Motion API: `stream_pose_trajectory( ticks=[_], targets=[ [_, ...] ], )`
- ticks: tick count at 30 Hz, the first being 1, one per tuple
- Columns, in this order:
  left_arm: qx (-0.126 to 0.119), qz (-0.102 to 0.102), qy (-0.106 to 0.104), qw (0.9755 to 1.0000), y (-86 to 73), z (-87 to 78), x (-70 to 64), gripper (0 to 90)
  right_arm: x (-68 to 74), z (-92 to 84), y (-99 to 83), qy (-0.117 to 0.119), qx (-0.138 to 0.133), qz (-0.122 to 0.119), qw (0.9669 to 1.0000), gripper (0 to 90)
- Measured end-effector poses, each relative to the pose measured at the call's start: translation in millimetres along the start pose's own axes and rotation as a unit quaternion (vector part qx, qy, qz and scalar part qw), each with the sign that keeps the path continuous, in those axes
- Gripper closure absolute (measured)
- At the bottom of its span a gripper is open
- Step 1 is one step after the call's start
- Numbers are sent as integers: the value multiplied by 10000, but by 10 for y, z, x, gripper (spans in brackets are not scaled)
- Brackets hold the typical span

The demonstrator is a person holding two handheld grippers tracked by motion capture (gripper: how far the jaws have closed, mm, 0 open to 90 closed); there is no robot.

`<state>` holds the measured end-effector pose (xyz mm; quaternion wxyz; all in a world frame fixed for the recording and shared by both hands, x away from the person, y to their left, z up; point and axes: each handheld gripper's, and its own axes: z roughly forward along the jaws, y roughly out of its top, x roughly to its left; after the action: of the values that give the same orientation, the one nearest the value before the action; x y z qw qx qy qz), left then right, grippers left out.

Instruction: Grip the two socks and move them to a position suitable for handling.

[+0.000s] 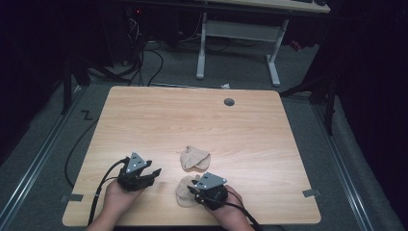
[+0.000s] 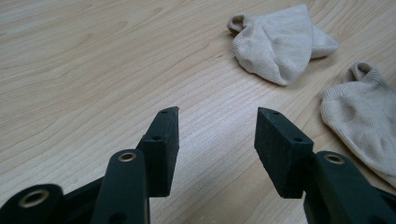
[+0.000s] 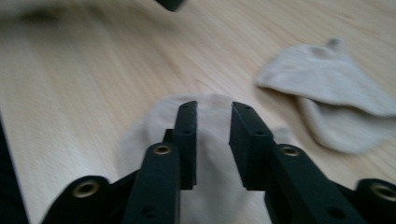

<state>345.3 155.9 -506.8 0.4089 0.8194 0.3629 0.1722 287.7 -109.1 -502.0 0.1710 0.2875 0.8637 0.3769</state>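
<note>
Two beige ankle socks lie on the wooden table (image 1: 250, 130) near its front edge. One sock (image 1: 195, 158) (image 2: 280, 44) (image 3: 327, 79) lies folded near the middle. The other sock (image 1: 183, 195) (image 2: 364, 116) (image 3: 149, 140) lies flat just in front of it, under my right gripper (image 1: 193, 185) (image 3: 214, 114). That gripper is open, its jaws a finger's width apart above the sock, with no fabric pinched between them. To the left, my left gripper (image 1: 153, 173) (image 2: 217, 114) hovers low over bare wood, open and wide, holding nothing.
A round grey cable hole (image 1: 229, 102) sits near the table's far edge. Beyond the table stand a white desk frame (image 1: 202, 48) and black cables (image 1: 144, 62) on the grey floor. A dark tip of the other gripper (image 3: 170, 3) shows at the top of the right gripper view.
</note>
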Motion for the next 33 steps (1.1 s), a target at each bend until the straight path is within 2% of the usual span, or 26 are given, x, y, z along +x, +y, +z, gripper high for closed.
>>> stream_pose_trajectory(
  ticks=[3, 7, 9, 12, 13, 16, 17, 28, 33],
  targets=[
    [-8, 5, -8, 10000, -2, 2, -20, 502, 63, 128, 54, 81, 125, -8, 9999, 584],
    [-18, 18, -40, 10000, 3, -10, -40, 502, 71, 249, 47, 132, 297, -19, 9995, 560],
    [-17, 21, -53, 10000, 7, -12, -49, 502, 81, 279, 31, 123, 410, -76, 9991, 617],
    [-20, 60, -79, 9999, 15, -16, -73, 501, 93, 289, 18, 106, 473, -162, 9987, 776],
    [-16, 73, -90, 9999, 18, -16, -80, 501, 95, 278, 22, 103, 458, -189, 9987, 808],
    [-14, 95, -111, 9999, 22, -13, -96, 501, 86, 254, 29, 108, 375, -186, 9991, 815],
    [-5, 114, -133, 9998, 26, -9, -119, 501, 77, 219, 34, 73, 268, -139, 9995, 818],
    [-9, 321, -240, 9992, 66, 0, -268, 510, -10, 23, 51, -29, -217, 106, 9997, 817],
    [21, 460, -315, 9984, 84, 20, -356, 509, -46, -16, 36, -50, -283, 222, 9993, 815]
  ],
)
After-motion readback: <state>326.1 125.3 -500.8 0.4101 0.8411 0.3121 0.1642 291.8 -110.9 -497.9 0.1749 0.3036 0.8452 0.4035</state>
